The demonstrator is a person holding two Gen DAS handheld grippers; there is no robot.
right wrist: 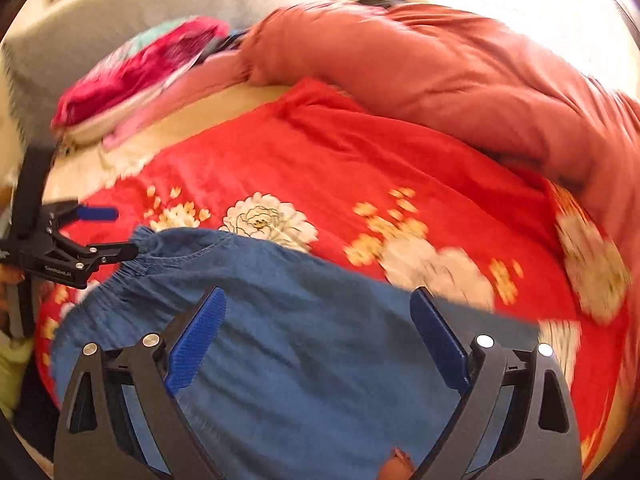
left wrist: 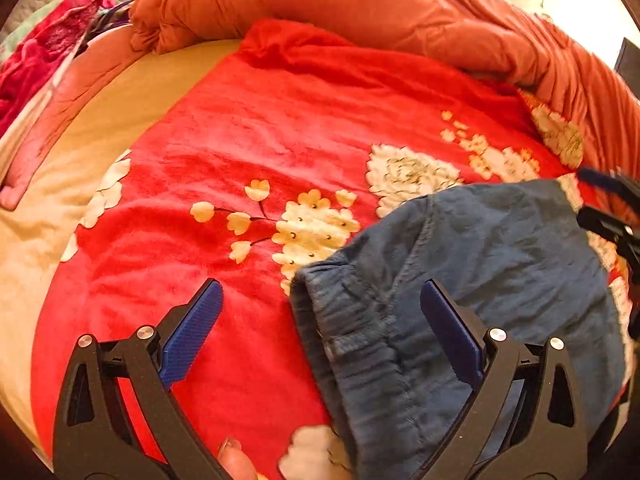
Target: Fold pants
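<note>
The blue pants (left wrist: 500,260) lie folded on the red floral blanket (left wrist: 280,120), with the gathered elastic waistband at their left edge. My left gripper (left wrist: 322,286) hovers open over that waistband edge; one finger is over the blanket, the other over the denim, and nothing is between the pads. In the right wrist view the pants (right wrist: 300,340) fill the lower half, and my right gripper (right wrist: 318,292) stands wide open above them, holding nothing. The left gripper (right wrist: 108,232) shows there at the left, open beside the waistband corner. The right gripper (left wrist: 608,208) is blurred at the right edge.
A bunched orange quilt (left wrist: 400,12) lines the far and right side of the bed. Magenta clothes (left wrist: 44,48) and a pink pillow (left wrist: 60,120) sit at the far left on a cream sheet (left wrist: 120,108). A fingertip (left wrist: 236,460) shows at the bottom.
</note>
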